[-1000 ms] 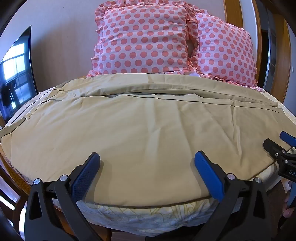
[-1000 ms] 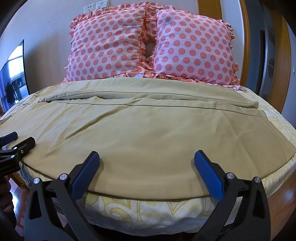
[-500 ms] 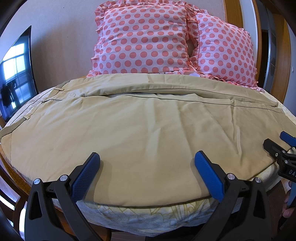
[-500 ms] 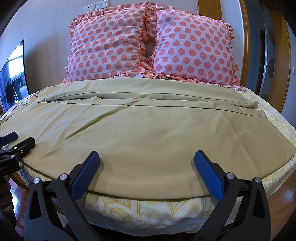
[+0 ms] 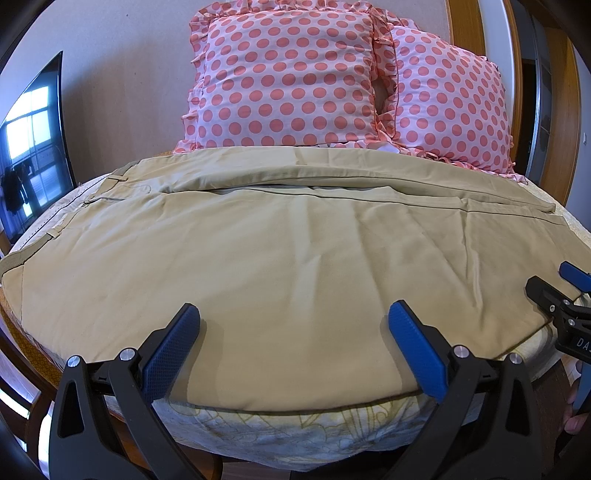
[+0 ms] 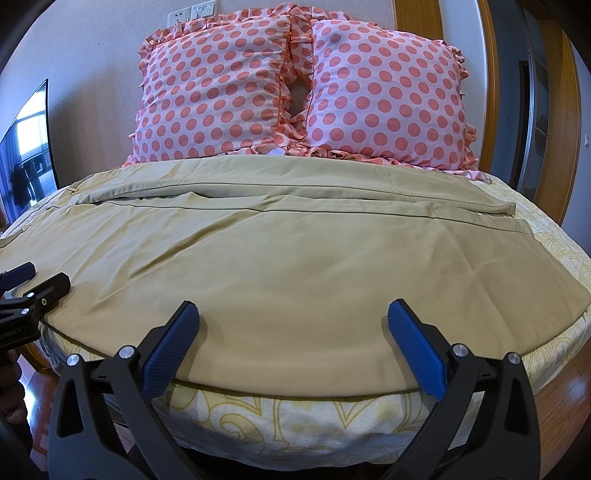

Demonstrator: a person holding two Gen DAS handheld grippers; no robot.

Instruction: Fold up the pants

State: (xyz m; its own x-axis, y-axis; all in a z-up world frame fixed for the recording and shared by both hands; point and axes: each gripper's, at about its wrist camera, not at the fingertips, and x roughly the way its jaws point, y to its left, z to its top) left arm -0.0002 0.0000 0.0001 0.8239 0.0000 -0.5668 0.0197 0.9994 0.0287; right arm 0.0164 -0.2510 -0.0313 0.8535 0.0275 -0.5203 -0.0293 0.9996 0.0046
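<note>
left gripper (image 5: pixel 293 328) spread wide, holding nothing | right gripper (image 6: pixel 293 326) spread wide, holding nothing | khaki pants (image 5: pixel 280 258) flat across bed (image 6: pixel 295 413), lightly creased, legs side by side | waistband only in left view; wall sockets (image 6: pixel 192 13) only in right view | polka-dot pillows (image 6: pixel 295 88) beyond

Pants (image 5: pixel 288 251) across bed (image 6: pixel 295 413), pillows (image 6: pixel 295 92) behind.

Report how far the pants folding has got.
Done: the khaki pants lie spread across the bed, waistband to the left, legs side by side. In hand: nothing yet; the left tongs and right tongs are both open at the near edge, gripping no cloth. Left: every fold, starting with one leg over the other.
</note>
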